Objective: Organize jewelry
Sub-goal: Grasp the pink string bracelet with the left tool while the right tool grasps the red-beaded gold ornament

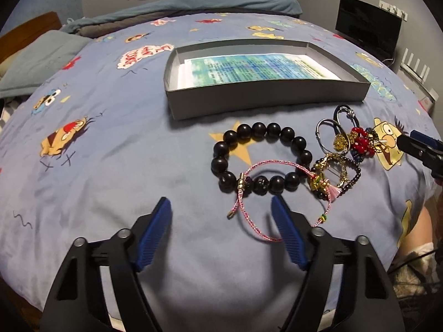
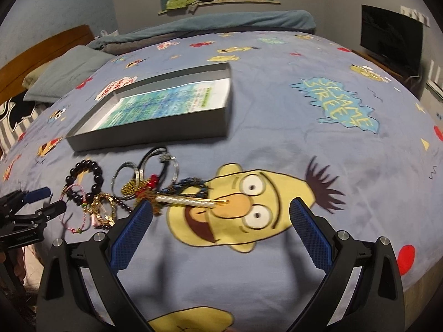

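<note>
A grey shallow box (image 1: pixel 265 98) with a printed sheet inside lies on the bed; it also shows in the right wrist view (image 2: pixel 155 134). In front of it lies a pile of jewelry: a dark bead bracelet (image 1: pixel 261 157), a pink cord bracelet (image 1: pixel 260 191), metal rings (image 1: pixel 329 132), a red bead piece (image 1: pixel 361 141) and a gold-and-purple bracelet (image 1: pixel 336 173). A white-and-gold hair stick (image 2: pixel 191 200) lies at the pile's right. My left gripper (image 1: pixel 221 207) is open and empty, just short of the cord bracelet. My right gripper (image 2: pixel 221 207) is open and empty, its left finger by the pile.
The bed has a blue cartoon-print cover (image 2: pixel 304 127). Pillows (image 1: pixel 41 61) and a wooden headboard (image 2: pixel 44 47) are at the far left, a folded blanket (image 1: pixel 193 5) at the back. A black monitor (image 2: pixel 391 37) stands at the right.
</note>
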A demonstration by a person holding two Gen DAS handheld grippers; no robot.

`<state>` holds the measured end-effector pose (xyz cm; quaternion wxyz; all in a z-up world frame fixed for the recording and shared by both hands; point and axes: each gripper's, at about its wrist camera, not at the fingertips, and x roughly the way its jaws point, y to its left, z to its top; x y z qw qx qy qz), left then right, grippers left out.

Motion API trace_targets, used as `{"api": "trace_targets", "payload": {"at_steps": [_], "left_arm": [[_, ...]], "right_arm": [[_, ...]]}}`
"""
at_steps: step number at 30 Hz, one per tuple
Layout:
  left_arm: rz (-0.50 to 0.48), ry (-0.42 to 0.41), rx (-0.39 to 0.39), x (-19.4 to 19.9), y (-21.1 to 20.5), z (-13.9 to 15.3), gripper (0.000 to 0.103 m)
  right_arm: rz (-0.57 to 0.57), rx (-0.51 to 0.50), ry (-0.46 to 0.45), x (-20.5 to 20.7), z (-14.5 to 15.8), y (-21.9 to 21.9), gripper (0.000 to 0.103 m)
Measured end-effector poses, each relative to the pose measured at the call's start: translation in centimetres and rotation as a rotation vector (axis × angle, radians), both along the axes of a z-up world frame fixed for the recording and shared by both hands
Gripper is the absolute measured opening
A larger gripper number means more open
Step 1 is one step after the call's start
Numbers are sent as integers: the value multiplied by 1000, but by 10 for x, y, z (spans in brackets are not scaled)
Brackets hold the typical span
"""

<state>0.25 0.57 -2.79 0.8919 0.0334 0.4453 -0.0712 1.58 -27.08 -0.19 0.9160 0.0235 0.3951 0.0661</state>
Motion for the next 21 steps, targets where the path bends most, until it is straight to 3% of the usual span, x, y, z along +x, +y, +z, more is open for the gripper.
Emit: {"api": "trace_targets", "payload": {"at_steps": [8,11,14,21], "left_arm": [[-34,-15,-4,-3,-8,1,59],[-56,-6,-7,-2,-12,-1,48],[-62,13,-3,-1,-13,-6,38],[-60,26,-21,-2,-7,-8,15]], "right_arm": [[120,26,-20,-8,3,16,97],[171,21,-20,-9,1,31,89],[202,20,-3,-7,-2,44,76],[213,16,40,-1,-12,56,36]]}}
